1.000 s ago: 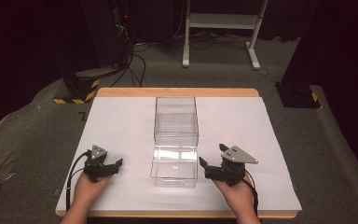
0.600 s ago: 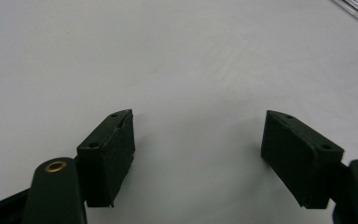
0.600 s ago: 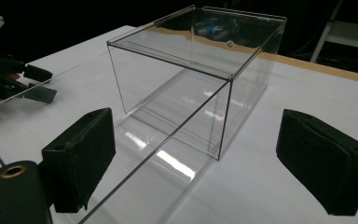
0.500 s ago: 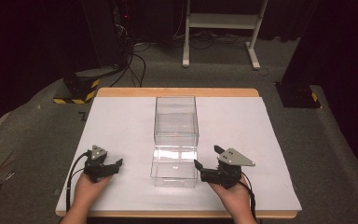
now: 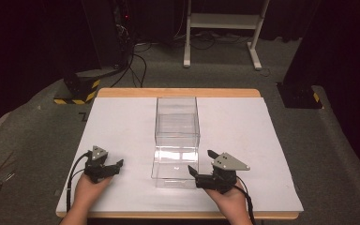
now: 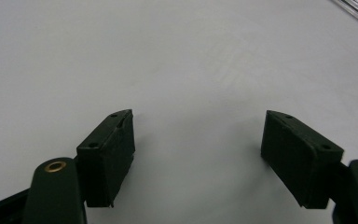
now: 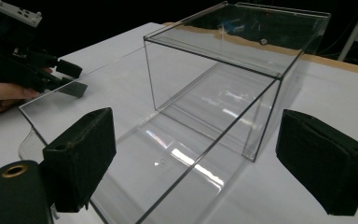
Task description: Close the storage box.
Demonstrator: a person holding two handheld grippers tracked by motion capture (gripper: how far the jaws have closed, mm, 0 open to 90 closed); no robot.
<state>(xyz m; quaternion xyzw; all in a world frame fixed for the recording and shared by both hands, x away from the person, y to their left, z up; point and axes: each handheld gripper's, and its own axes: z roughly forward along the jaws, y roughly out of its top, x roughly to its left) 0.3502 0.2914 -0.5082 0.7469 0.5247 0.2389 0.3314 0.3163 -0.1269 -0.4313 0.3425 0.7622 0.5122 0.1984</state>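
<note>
The clear acrylic box [image 5: 177, 140] stands at the centre of the white tabletop [image 5: 122, 122]. The right gripper [image 5: 201, 164] sits just beside the box's near right corner, jaws wide and holding nothing. The left gripper [image 5: 117, 166] rests well left of the box, jaws wide, empty.

Left gripper [image 5: 115, 165] near table's front-left corner, jaws wide apart. Right gripper [image 5: 200, 164] near front edge, jaws wide, angled leftward.
</note>
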